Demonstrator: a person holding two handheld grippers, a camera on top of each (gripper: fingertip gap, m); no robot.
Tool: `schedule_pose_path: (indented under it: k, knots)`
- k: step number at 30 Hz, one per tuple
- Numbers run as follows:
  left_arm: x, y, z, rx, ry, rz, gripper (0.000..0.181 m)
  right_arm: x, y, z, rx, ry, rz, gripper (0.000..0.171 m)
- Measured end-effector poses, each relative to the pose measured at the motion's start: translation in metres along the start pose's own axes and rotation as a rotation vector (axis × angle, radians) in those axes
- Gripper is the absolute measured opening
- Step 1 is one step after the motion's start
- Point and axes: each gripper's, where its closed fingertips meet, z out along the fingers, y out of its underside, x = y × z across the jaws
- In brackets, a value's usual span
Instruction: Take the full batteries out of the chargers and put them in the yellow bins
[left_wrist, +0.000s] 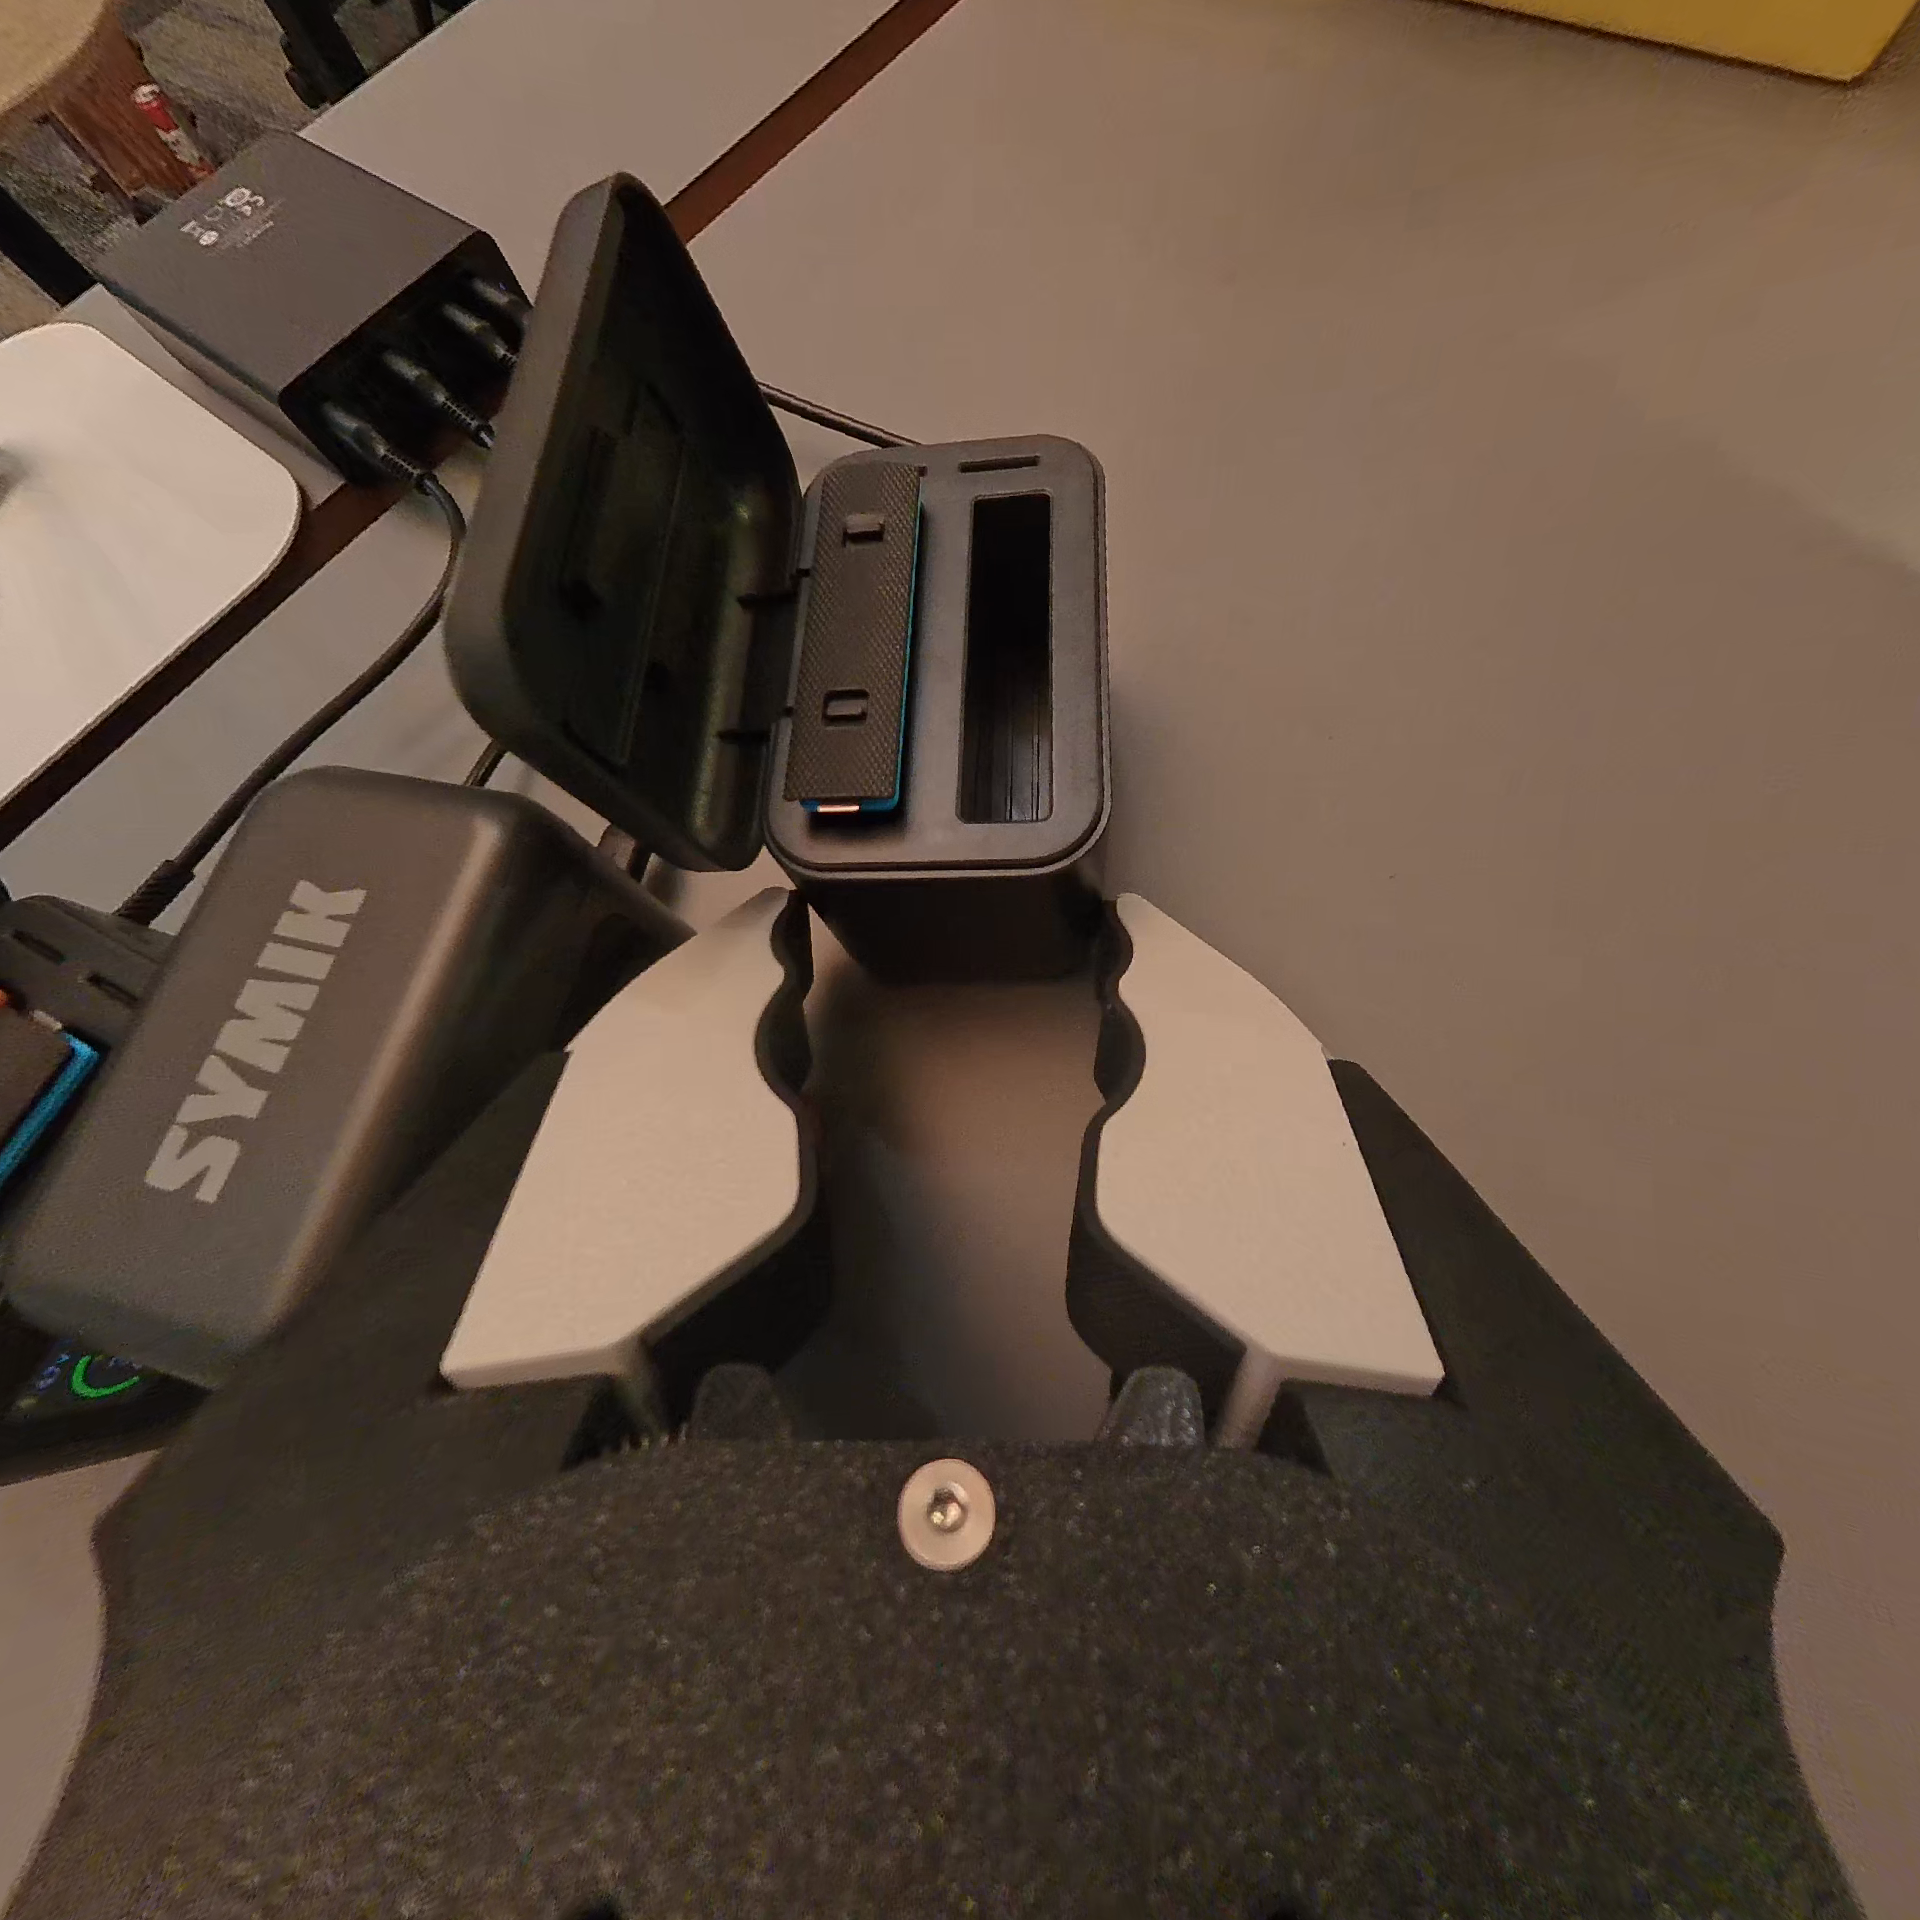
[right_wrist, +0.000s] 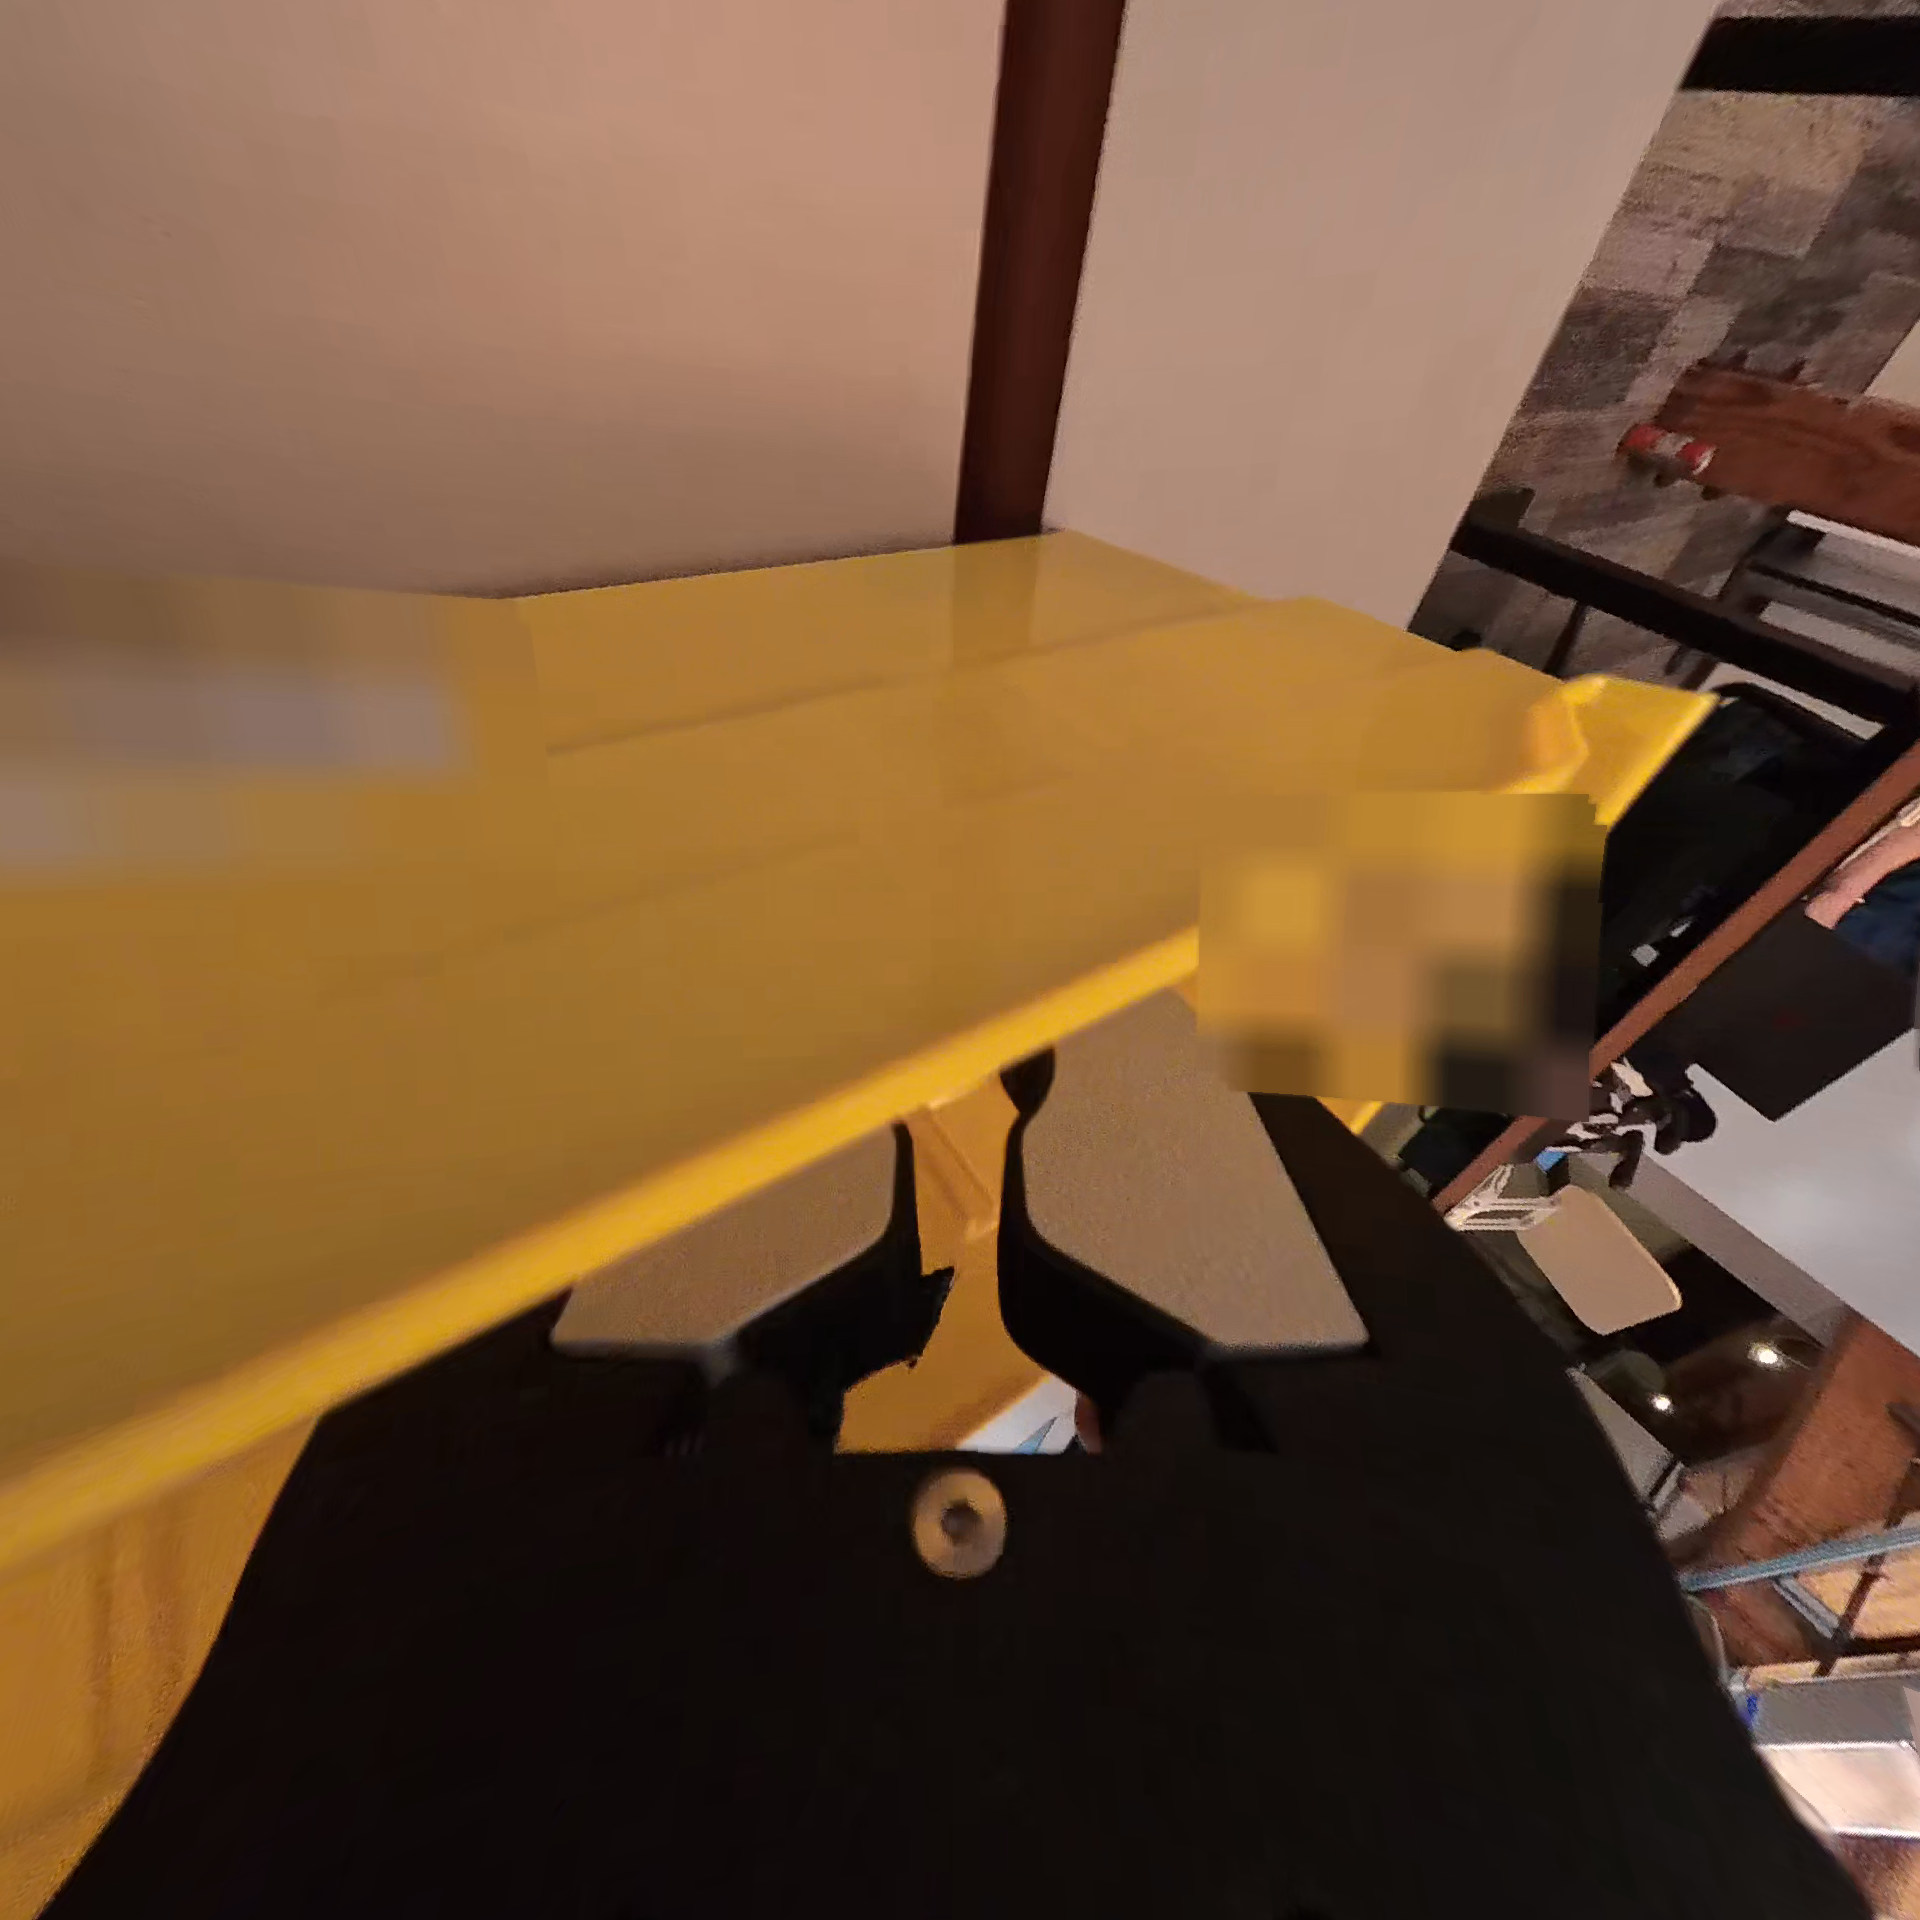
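Left tongs (left_wrist: 951, 935) clamp the black charger (left_wrist: 940, 831) body, one battery (left_wrist: 854, 644) seated just ahead, neighbouring slot vacant. Right tongs (right_wrist: 961, 1101), fingers narrowly apart and gripping nothing, reach under the yellow bin (right_wrist: 727, 831) rim.

— Left gripper (left_wrist: 951, 935): black, grainy, speckled plastic body, wide at the base, flaring into two angled shoulders.
— Any fasteners?
— One round silver screw with a hex socket, set in the middle of the body's top edge.
— And the jaws?
— Two flat pale-grey plates with slanted outer corners, backed by black ribs; inner edges black and wavy, scalloped near the tips. Dark knobbly pads down at the roots.
— Right gripper (right_wrist: 961, 1117)?
— Same build: dark, nearly black body in dimmer light, same single silver hex screw in the middle, same pale-grey plates with black contoured inner edges.
— Cables, markings, sleeves?
— None to report.
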Motion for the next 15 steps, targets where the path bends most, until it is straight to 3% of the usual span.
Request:
schedule_pose_path:
  k: [1, 7, 12, 15]
  knots:
    - [0.000, 0.000, 0.000, 0.000, 0.000, 0.000, 0.053, 0.003, 0.001, -0.001, 0.002, 0.005, 0.008, 0.011]
    - [0.000, 0.000, 0.000, 0.000, 0.001, -0.001, 0.053, 0.027, 0.003, -0.003, 0.021, 0.063, 0.088, 0.000]
    - [0.000, 0.000, 0.000, -0.001, 0.002, -0.002, 0.053, 0.028, 0.007, 0.006, -0.007, 0.047, 0.128, 0.002]
    - [0.000, 0.000, 0.000, -0.001, 0.003, -0.002, 0.053, 0.020, 0.007, 0.000, 0.014, -0.019, 0.145, 0.012]
